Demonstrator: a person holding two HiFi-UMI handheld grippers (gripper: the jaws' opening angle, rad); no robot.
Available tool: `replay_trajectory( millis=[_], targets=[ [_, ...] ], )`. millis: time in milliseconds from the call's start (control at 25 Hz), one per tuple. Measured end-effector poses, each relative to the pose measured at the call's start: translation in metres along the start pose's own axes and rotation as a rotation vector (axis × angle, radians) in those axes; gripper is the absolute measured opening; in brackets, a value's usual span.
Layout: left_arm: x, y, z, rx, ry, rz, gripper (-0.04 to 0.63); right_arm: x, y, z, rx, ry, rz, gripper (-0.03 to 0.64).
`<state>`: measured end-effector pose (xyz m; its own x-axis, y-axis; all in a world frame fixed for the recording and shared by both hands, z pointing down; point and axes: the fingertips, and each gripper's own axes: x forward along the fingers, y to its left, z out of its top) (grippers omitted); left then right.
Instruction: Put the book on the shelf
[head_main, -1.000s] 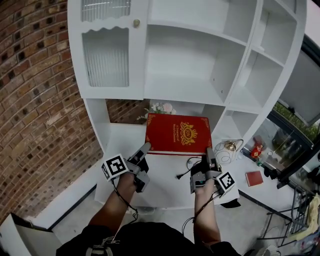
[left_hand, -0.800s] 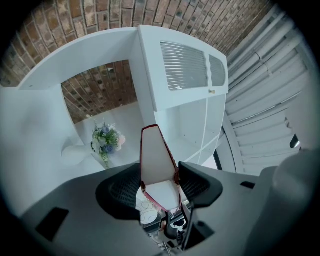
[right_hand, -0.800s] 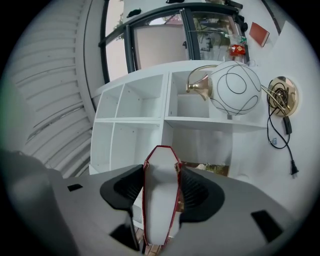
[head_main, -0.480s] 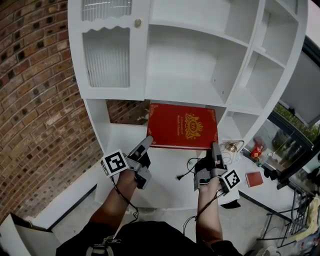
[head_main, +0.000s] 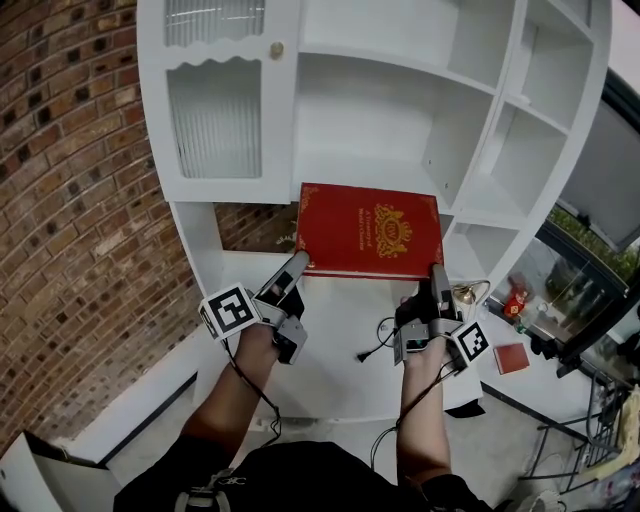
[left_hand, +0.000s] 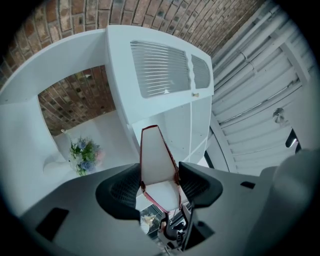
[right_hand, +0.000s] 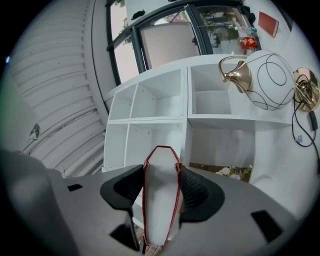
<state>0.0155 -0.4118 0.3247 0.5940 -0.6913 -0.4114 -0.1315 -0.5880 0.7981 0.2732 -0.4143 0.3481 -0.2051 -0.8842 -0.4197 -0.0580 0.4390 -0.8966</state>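
Observation:
A large red book (head_main: 369, 232) with gold cover print is held flat in the air in front of the white shelf unit (head_main: 380, 120), at the level of its lower open compartment. My left gripper (head_main: 299, 262) is shut on the book's near left corner, and my right gripper (head_main: 437, 272) is shut on its near right corner. In the left gripper view the book's (left_hand: 156, 165) pale page edge stands between the jaws. The right gripper view shows the book (right_hand: 161, 200) pinched the same way.
A white desk (head_main: 330, 360) lies under the book, with a cable (head_main: 375, 340) on it. A white and gold teapot (right_hand: 262, 80) and a flower bunch (left_hand: 82, 152) stand on it. A cabinet door (head_main: 212, 110) with ribbed glass is at left, a brick wall (head_main: 70, 200) beside it.
Both grippers have lifted the red book up and away from the desk toward the shelf opening. It now covers the flowers in the head view.

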Motion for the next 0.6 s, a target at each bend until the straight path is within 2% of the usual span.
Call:
replay_trajectory(
  millis=[160, 600],
  targets=[
    [0.006, 0.017, 0.015, 0.052, 0.001, 0.077, 0.252, 0.014, 0.002, 0.001, 0.000, -0.009, -0.006, 0.245],
    [0.039, 0.043, 0.032, 0.066, -0.003, 0.138, 0.255, 0.044, -0.027, 0.007, 0.002, -0.026, -0.106, 0.245]
  ],
)
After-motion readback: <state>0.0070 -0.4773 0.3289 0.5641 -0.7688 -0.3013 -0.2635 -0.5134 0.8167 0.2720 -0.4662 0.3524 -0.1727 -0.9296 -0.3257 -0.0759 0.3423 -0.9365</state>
